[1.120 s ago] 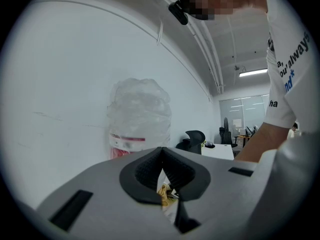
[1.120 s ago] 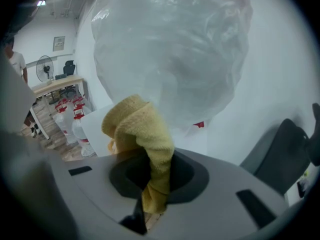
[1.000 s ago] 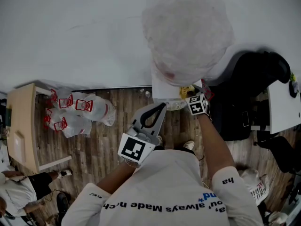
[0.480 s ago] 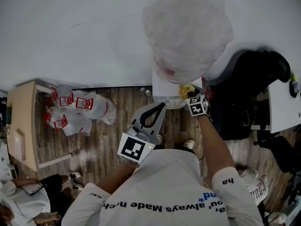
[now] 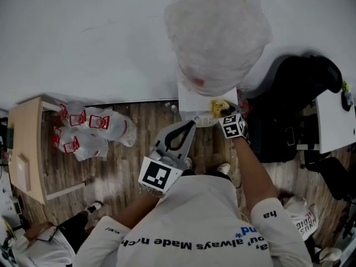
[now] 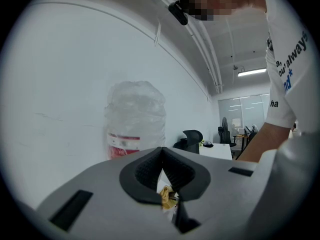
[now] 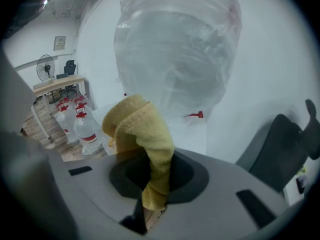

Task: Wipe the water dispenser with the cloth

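Observation:
The water dispenser [image 5: 192,100] stands against the white wall with a large plastic-wrapped bottle [image 5: 217,35] on top. My right gripper [image 5: 223,113] is shut on a yellow cloth [image 5: 218,107], which is pressed at the dispenser's front top edge. In the right gripper view the cloth [image 7: 142,134] bulges out of the shut jaws, with the bottle [image 7: 175,49] close behind. My left gripper [image 5: 188,128] hovers shut and holds nothing, just left of and below the dispenser. The left gripper view shows the bottle [image 6: 136,116] ahead, and a bit of the cloth [image 6: 166,198] shows past the jaws.
Several bagged water bottles [image 5: 92,129] lie on the wooden floor at left, beside a light wooden desk [image 5: 25,149]. A black office chair [image 5: 300,93] and a white desk [image 5: 336,121] stand right of the dispenser. A person [image 5: 39,243] is at the lower left.
The right gripper with the cloth has shifted slightly up and left along the dispenser's top. The person at lower left has moved. My left gripper has stayed put.

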### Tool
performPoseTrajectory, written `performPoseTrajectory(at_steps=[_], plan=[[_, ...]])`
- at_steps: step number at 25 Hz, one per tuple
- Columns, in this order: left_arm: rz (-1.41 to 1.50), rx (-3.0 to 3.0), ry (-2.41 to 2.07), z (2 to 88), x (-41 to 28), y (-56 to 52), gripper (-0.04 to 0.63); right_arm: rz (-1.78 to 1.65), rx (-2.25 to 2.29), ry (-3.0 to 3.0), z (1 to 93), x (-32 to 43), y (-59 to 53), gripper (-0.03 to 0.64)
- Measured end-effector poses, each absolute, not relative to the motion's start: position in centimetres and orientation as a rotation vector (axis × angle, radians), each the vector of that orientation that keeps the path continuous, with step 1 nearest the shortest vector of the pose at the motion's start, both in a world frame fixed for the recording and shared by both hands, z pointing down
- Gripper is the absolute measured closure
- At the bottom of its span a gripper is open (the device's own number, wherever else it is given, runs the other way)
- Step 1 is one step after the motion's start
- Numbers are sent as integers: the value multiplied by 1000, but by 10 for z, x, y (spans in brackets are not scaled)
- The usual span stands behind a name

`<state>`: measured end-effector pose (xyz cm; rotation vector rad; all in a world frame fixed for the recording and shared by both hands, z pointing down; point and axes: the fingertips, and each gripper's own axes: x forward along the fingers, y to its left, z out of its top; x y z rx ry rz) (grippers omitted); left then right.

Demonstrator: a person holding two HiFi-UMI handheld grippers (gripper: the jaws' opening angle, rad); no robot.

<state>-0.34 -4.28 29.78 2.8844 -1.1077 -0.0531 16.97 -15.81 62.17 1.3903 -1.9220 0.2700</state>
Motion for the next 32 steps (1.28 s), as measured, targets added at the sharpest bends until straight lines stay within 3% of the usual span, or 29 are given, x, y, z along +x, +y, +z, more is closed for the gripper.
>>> performPoseTrajectory(at_steps=[14,32], plan=[[-61,2878,-1112,298,-4,-56,577,390,1401,-1967,620,174,-150,554],[-30,2851,-1178,305,-14,-88,577,397,1550,-1939,576,263,-254,555]])
